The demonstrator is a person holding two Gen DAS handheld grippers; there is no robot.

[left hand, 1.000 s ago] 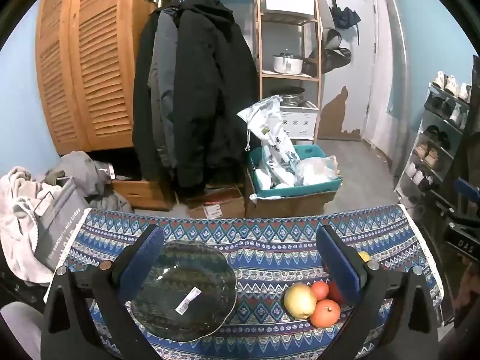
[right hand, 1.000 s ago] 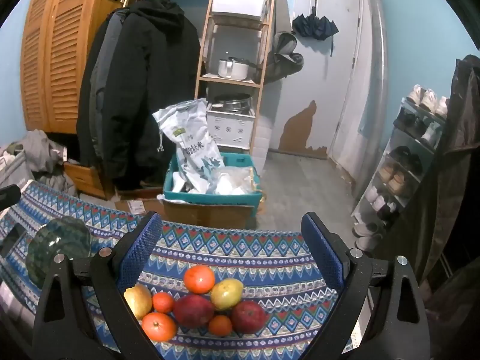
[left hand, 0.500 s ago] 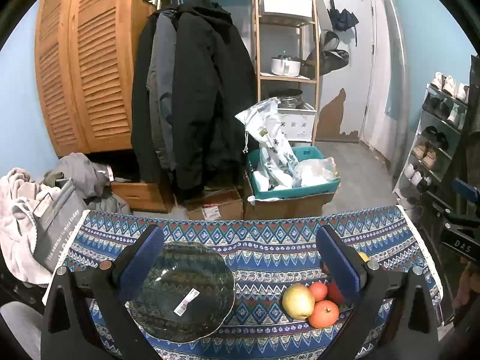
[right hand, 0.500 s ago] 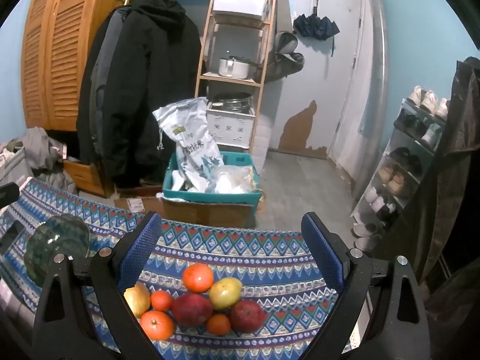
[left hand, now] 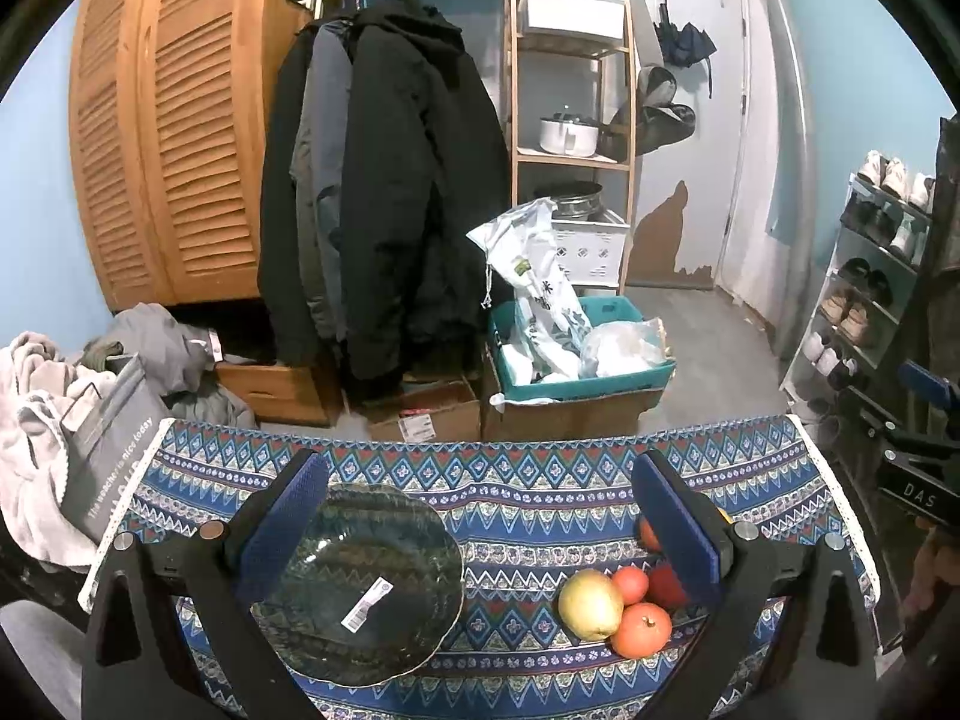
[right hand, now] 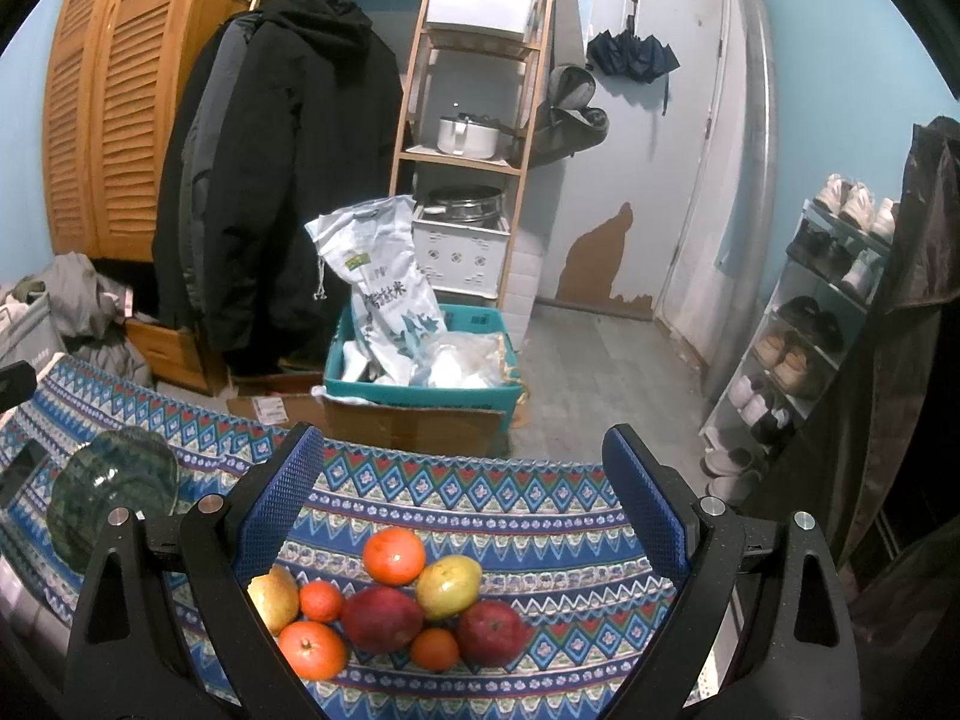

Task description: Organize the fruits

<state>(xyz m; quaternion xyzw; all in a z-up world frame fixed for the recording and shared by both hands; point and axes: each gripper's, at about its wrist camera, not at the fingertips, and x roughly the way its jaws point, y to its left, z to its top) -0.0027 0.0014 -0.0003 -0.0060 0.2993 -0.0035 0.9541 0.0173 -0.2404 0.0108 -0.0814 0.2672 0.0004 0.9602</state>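
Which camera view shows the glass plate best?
The left wrist view. The glass plate lies there near the bottom, between the open tongs, with its rim and white sticker clear. In the right wrist view the plate sits small at the left edge, distorted, partly behind the tongs' arm.

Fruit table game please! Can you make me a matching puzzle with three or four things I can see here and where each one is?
Things:
1. glass plate
2. fruit pile
3. black coat
4. white pot

Places:
A. hanging on the rail
B. between the open right tongs
C. on the wooden shelf
D. between the open left tongs

Pairs: 1-D, 2-B, 3-A, 4-C
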